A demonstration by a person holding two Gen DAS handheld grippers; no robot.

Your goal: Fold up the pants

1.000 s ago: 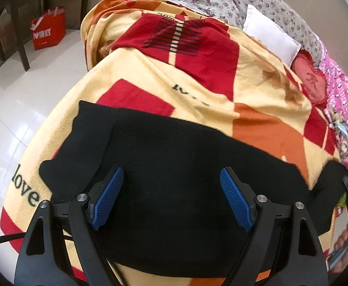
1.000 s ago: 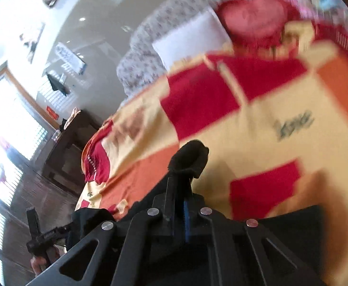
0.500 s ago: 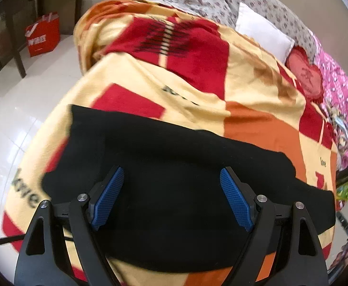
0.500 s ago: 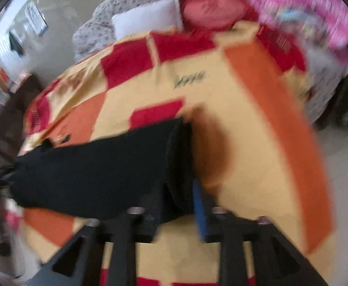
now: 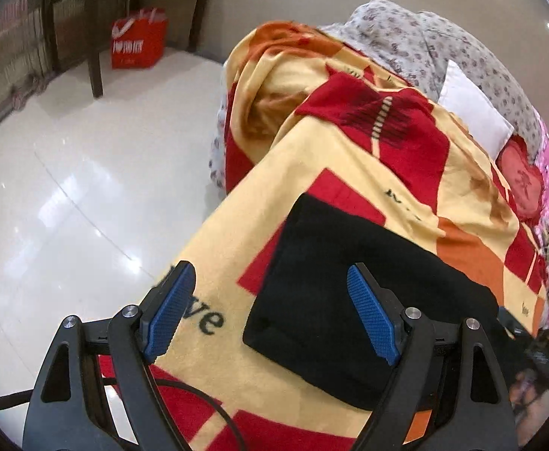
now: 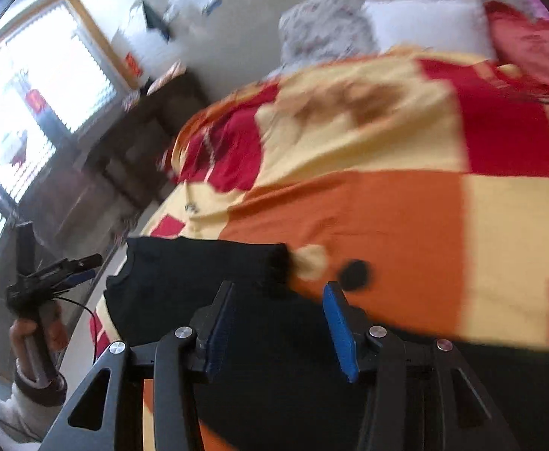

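The black knit pants [image 5: 353, 300] lie folded into a flat rectangle on the yellow, red and orange fleece blanket [image 5: 349, 173] covering the bed. Both the left gripper [image 5: 270, 308] and right gripper [image 6: 278, 323] hover with jaws apart, holding nothing. Judging by this, one fold is laid; the next likely calls for regripping an end. The blanket reads "love"; the red paper bag's [image 5: 139, 43] print is illegible.

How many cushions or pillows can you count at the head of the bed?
2: a white rectangular pillow against the floral bedding, and a red heart-shaped cushion right beside it. More may be hidden beyond the frame.
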